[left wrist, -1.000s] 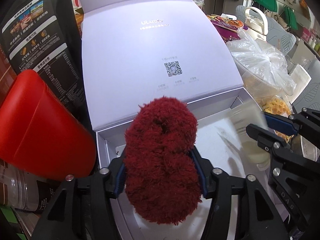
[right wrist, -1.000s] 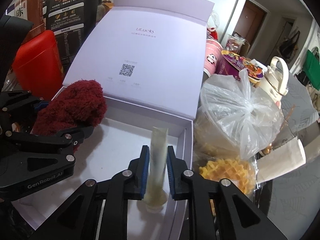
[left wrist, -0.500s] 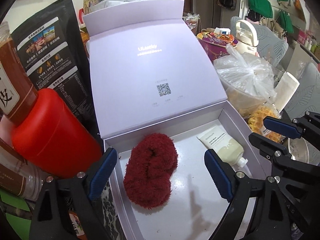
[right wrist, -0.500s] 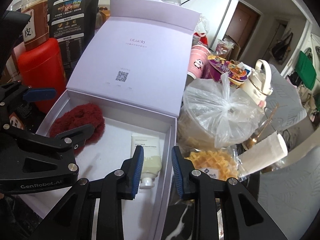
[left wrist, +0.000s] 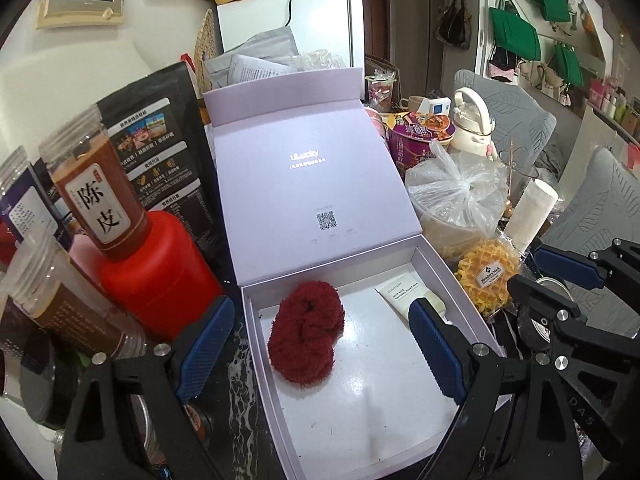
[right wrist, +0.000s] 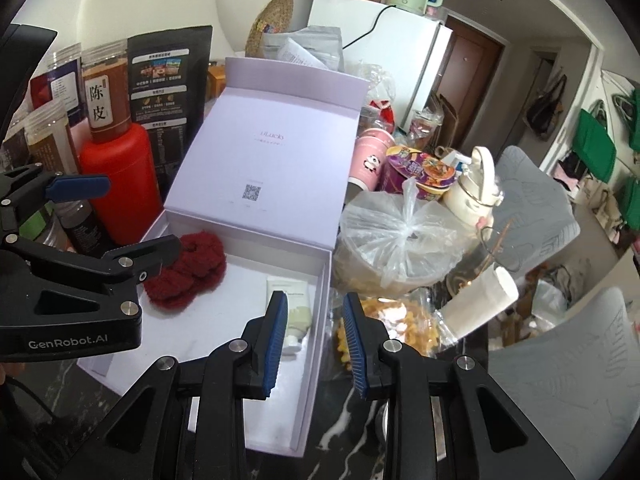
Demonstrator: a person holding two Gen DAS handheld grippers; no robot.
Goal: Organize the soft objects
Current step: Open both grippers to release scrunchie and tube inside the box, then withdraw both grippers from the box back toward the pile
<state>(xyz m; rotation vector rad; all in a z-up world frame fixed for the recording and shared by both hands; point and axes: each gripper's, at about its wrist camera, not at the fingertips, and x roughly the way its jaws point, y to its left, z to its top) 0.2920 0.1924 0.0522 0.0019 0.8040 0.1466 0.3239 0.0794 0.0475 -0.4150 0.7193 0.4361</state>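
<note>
A dark red fluffy soft thing (left wrist: 306, 336) (right wrist: 188, 272) lies on the floor of the open pale lilac box (left wrist: 256, 344), at its left side. A cream tube (left wrist: 404, 292) (right wrist: 294, 304) lies flat by the box's right wall. My left gripper (left wrist: 320, 304) hangs above the box, open wide, with nothing between its blue pads. My right gripper (right wrist: 315, 298) hovers over the box's right wall, open by a narrow gap and holding nothing. The tube's cap end is partly hidden behind a finger in both views.
The box's lid (left wrist: 304, 168) stands raised at the back. A red canister (left wrist: 160, 276) and a labelled jar (left wrist: 96, 200) crowd the left side. A knotted plastic bag (left wrist: 456, 196) and a waffle pack (left wrist: 486, 276) sit close on the right.
The left gripper opened and let go of the red fluffy thing; the right gripper released the tube. Both now lie in the box. Both grippers have risen and pulled back.
</note>
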